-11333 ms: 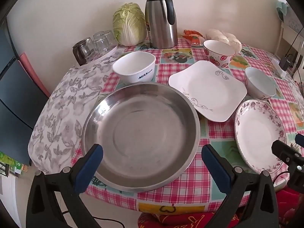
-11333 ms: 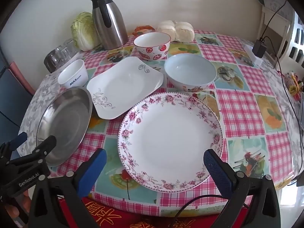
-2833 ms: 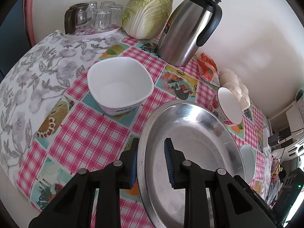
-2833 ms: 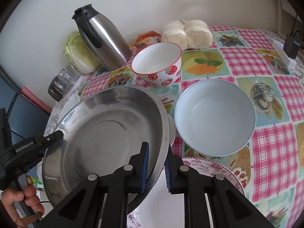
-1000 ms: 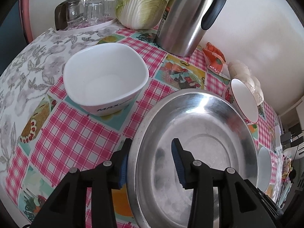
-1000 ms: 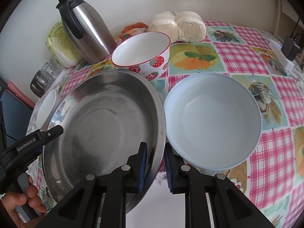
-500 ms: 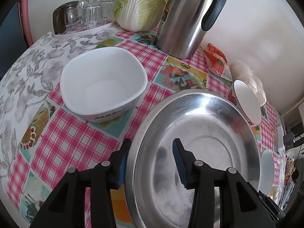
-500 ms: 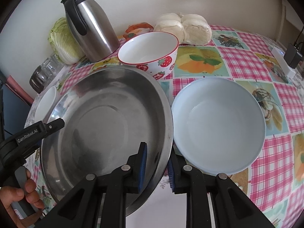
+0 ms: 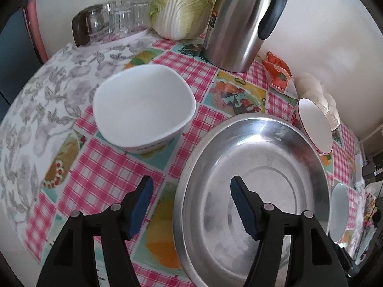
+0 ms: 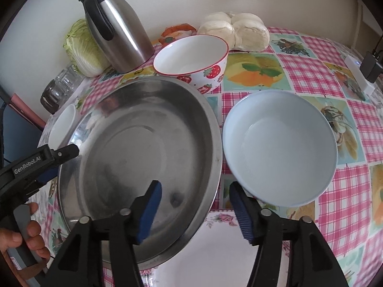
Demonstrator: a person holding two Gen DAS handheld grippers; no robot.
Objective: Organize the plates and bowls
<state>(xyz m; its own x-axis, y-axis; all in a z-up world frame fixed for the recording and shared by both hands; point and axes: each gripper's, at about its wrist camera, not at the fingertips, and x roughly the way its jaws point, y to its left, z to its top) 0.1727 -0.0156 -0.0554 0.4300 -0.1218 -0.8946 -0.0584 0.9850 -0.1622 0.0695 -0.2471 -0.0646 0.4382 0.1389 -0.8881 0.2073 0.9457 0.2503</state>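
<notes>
A large steel plate [image 9: 253,181] [image 10: 143,153] lies on the checked table, its near edge over a floral plate [image 10: 227,253]. My left gripper [image 9: 191,205] straddles the steel plate's left rim; its jaws are opening and neither pad touches the metal. My right gripper [image 10: 196,211] straddles the right rim in the same way, jaws opening, pads off it. The left gripper [image 10: 62,162] also shows in the right wrist view, held by a hand [image 10: 26,239]. Around the steel plate stand a white square bowl [image 9: 143,110], a strawberry bowl [image 10: 191,57] and a pale blue bowl [image 10: 280,148].
At the back by the wall stand a steel thermos jug [image 9: 241,19] [image 10: 119,33], a cabbage [image 9: 184,2], a tray of glasses [image 9: 112,21], an orange packet [image 9: 277,71] and bagged buns [image 10: 234,28]. A charger and white power strip [image 10: 359,71] sit at the far right edge.
Both grippers' jaws have spread wide and come off the steel plate's rim; the right one was clamped on it before. The plate now rests on its own.
</notes>
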